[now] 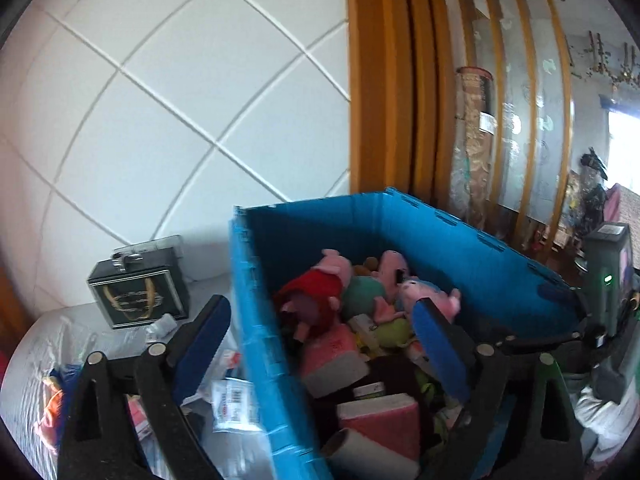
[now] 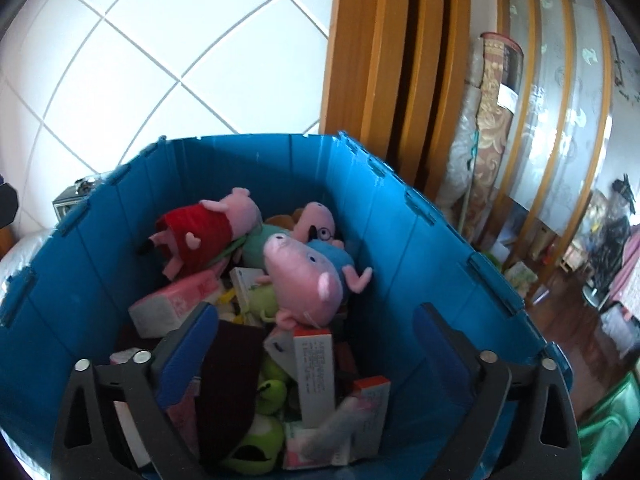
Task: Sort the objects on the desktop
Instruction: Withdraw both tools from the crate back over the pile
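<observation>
A blue plastic crate (image 1: 440, 240) (image 2: 240, 168) holds plush pigs, tissue packs and small boxes. One pig in a red dress (image 2: 200, 236) (image 1: 316, 292) lies at the back, and a pig in blue (image 2: 300, 280) lies in the middle. My right gripper (image 2: 314, 354) hangs open over the crate, above a white and orange carton (image 2: 314, 364) and a green plush (image 2: 260, 436); nothing sits between its pads. My left gripper (image 1: 320, 340) is open too, straddling the crate's left wall, one finger (image 1: 208, 336) outside and the other inside. A pink tissue pack (image 1: 332, 352) lies below it.
A black gift box (image 1: 140, 296) stands on the pale surface left of the crate, with loose packets (image 1: 228, 396) in front of it. A white tiled wall is behind. A wooden frame (image 1: 384, 80) and a rolled carpet (image 1: 476, 140) stand to the right.
</observation>
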`<act>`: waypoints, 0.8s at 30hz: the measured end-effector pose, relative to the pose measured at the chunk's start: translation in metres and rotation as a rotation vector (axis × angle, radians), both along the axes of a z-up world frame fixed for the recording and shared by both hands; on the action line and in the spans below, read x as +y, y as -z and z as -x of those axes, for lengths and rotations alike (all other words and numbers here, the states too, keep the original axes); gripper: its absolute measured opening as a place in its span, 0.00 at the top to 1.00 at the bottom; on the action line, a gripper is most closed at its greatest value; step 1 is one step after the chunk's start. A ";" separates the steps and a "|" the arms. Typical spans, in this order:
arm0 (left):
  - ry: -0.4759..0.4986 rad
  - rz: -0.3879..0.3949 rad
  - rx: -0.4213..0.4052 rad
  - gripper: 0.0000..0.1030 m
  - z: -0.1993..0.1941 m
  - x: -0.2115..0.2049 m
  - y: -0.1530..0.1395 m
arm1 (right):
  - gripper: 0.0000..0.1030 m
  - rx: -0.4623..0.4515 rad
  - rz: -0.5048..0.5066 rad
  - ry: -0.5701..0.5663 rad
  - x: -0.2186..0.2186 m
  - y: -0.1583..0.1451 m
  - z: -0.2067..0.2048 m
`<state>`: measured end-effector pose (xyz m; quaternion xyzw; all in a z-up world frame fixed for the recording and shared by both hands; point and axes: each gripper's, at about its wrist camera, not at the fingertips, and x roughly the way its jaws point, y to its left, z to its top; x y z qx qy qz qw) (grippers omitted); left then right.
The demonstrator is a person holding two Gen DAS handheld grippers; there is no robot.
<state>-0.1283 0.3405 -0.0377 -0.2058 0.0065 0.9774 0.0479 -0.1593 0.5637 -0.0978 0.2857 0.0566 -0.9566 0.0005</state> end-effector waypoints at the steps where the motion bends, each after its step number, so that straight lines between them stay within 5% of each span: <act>1: -0.016 0.000 0.004 0.07 -0.005 -0.011 0.001 | 0.01 0.011 0.004 -0.006 -0.004 -0.004 -0.003; 6: -0.152 0.000 -0.017 0.04 -0.026 -0.082 0.018 | 0.00 0.114 0.093 -0.135 -0.044 -0.031 -0.027; 13: -0.292 -0.018 -0.149 0.04 -0.055 -0.184 0.073 | 0.00 0.190 0.168 -0.369 -0.140 -0.044 -0.060; 19: -0.319 -0.024 -0.292 0.04 -0.067 -0.252 0.133 | 0.00 0.123 0.149 -0.496 -0.229 -0.025 -0.075; 24: -0.251 -0.027 -0.434 0.04 -0.061 -0.284 0.190 | 0.00 -0.001 0.120 -0.530 -0.296 0.019 -0.074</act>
